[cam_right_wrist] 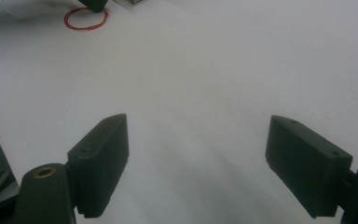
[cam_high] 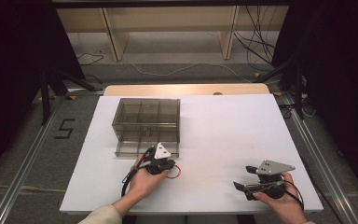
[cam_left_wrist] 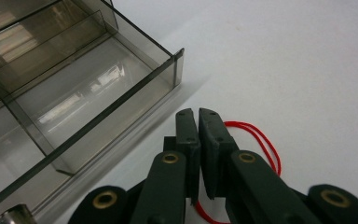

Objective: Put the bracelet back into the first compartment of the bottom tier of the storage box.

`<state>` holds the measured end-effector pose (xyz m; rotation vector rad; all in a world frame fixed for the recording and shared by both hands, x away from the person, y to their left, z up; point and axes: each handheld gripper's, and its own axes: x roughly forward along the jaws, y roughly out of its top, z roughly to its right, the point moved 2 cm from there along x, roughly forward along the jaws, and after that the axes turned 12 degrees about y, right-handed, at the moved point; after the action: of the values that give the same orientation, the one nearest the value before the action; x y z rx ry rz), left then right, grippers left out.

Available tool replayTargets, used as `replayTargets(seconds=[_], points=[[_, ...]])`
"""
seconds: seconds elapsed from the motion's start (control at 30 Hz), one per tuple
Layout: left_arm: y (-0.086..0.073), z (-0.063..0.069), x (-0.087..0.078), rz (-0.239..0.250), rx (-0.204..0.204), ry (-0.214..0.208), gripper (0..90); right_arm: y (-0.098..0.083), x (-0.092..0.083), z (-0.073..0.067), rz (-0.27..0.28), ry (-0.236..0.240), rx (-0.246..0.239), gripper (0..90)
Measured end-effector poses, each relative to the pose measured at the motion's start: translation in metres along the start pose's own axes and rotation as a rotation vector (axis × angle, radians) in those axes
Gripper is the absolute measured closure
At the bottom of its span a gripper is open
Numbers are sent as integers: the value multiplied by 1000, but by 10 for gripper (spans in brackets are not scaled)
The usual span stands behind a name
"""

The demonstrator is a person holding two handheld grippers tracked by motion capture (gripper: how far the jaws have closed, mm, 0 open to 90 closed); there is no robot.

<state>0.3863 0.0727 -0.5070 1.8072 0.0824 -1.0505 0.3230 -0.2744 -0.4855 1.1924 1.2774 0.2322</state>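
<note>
Here the left gripper (cam_left_wrist: 199, 114) has its two black jaws pressed together, with almost no gap between them, and a thin red rubber band (cam_left_wrist: 261, 142) is caught there: in the left gripper view the red loop comes out on one side of the closed jaws and a short red piece shows again below them. The free part of the band lies on the white table (cam_high: 223, 135). In the high view the same red loop (cam_high: 175, 171) shows just beside the left gripper (cam_high: 161, 161), on the side turned away from the smoky clear plastic drawer box (cam_high: 147, 116).

The box is the landmark. It stands on the table, and its lower drawer (cam_high: 142, 147) is pulled out toward the person. The left gripper is just beside the front right corner of this drawer (cam_left_wrist: 175, 65), near it but not touching. The drawer has clear dividers, and the compartments that I can see hold nothing.

The right gripper (cam_high: 244, 177) is well apart from the box, near the table edge on the person's side. Its jaws stand wide open, with only bare white table between them, and they hold nothing. In the right gripper view the red band (cam_right_wrist: 86, 19) is far off.
</note>
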Motion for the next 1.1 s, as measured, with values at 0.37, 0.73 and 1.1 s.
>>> replayTargets(seconds=[0.37, 0.73, 1.1], points=[[0, 0, -2, 10, 14, 11, 876, 0, 0, 0, -1, 0, -1, 219], [4, 1, -10, 42, 13, 13, 877, 0, -1, 0, 3, 0, 1, 219], [8, -1, -20, 72, -1, 20, 877, 0, -1, 0, 5, -1, 3, 219]])
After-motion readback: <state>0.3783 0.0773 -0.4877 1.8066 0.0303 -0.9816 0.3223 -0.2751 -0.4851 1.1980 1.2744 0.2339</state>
